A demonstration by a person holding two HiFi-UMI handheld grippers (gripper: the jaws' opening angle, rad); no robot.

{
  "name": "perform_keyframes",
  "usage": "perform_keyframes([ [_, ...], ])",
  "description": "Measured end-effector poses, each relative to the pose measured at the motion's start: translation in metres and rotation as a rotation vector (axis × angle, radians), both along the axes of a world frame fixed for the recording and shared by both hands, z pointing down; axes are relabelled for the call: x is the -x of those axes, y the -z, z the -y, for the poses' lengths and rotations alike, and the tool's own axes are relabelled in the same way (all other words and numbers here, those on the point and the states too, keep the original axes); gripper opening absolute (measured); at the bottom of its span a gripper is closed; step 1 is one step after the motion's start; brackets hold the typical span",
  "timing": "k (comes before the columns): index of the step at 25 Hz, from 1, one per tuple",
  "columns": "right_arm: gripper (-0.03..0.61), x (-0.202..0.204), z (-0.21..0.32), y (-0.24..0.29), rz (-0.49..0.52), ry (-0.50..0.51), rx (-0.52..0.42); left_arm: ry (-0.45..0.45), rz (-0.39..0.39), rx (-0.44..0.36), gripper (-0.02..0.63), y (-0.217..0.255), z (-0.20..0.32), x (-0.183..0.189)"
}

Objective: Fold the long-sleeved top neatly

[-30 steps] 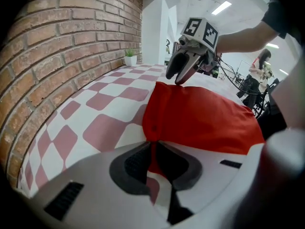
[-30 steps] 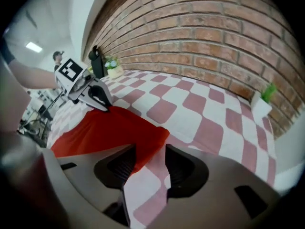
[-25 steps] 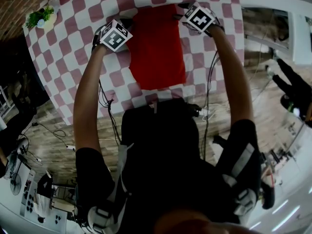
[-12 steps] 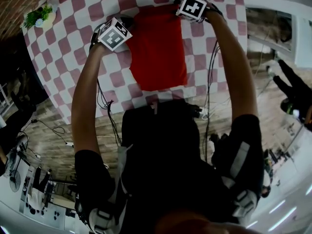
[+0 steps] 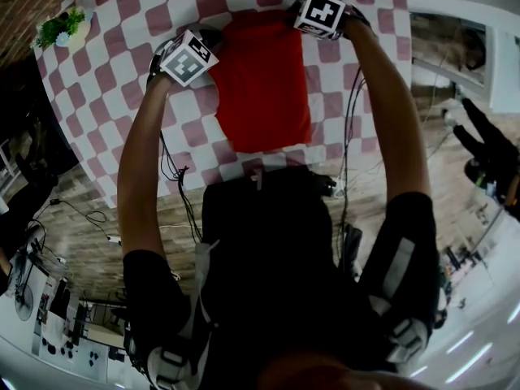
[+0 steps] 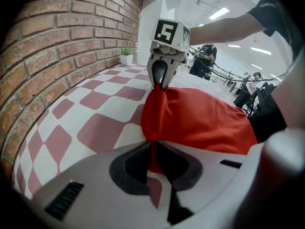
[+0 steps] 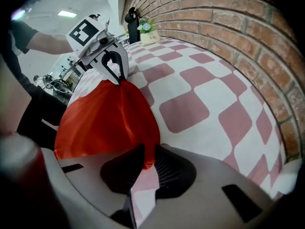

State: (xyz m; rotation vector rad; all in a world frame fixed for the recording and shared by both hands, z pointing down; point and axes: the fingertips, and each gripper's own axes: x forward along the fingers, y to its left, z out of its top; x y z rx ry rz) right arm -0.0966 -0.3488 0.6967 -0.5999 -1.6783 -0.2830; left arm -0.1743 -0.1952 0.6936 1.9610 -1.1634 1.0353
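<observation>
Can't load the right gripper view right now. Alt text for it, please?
The right gripper, its jaws having just been closing, pinches one corner of the red top, while the left gripper opposite grips another corner, the cloth running between them. Below lies a checked tablecloth, with a brick wall alongside.

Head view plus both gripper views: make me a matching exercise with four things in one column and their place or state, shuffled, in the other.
Things:
1. left gripper
2. right gripper
3. potted plant
4. red top

Places or states:
A. at the table's far left corner
B. lying mid-table on the checked tablecloth
C. shut on the top's far right corner
D. shut on the top's far left corner

Pairs: 1-D, 2-C, 3-A, 4-B.
The right gripper's jaws have just been closing, with the top's cloth between them.
</observation>
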Motion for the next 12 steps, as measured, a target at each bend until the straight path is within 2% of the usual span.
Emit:
perform_keyframes([
  [3,0.054,-0.001,-0.015,0.009,-0.008,0.023,0.015,-0.01,0.018,-0.005,0.041,0.001,0.0,0.001],
  [6,0.051,-0.001,-0.02,0.013,-0.018,0.005,0.023,0.026,0.025,-0.012,0.041,0.003,0.001,0.008],
  [9,0.051,0.005,-0.008,0.013,0.022,-0.016,-0.054,0.072,0.055,-0.042,0.04,0.008,0.008,0.019],
  [12,0.051,0.021,0.009,0.023,0.112,-0.034,-0.164,0.119,0.127,-0.082,0.04,0.017,0.017,0.034],
])
